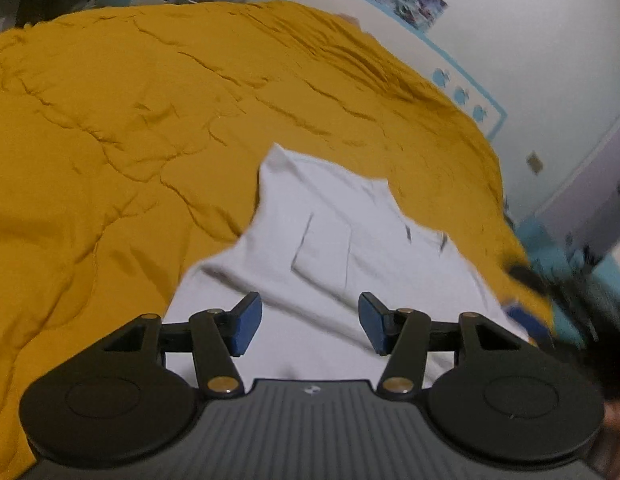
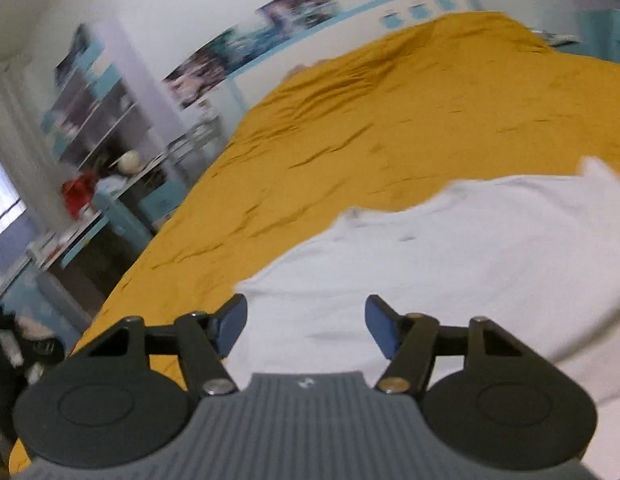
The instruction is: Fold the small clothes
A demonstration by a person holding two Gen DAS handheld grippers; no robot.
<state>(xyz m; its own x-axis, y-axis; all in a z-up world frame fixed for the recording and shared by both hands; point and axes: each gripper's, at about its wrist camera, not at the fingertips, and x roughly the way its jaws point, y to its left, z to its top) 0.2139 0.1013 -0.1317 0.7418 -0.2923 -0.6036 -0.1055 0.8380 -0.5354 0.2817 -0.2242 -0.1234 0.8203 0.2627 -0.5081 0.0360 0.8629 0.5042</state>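
White shirt (image 1: 334,256) lies flat on the yellow blanket (image 1: 110,120), ready to fold.
Both tongs, left (image 1: 310,324) and right (image 2: 306,326), hang just above the shirt's near edge, wide apart and holding nothing, probably so each can grab a side.

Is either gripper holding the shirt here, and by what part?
Nothing is held. Left gripper and right gripper are both open above the white shirt.

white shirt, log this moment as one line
white shirt spread on yellow bedcover | left hand-held gripper open above shirt, empty | right hand-held gripper open above shirt, empty
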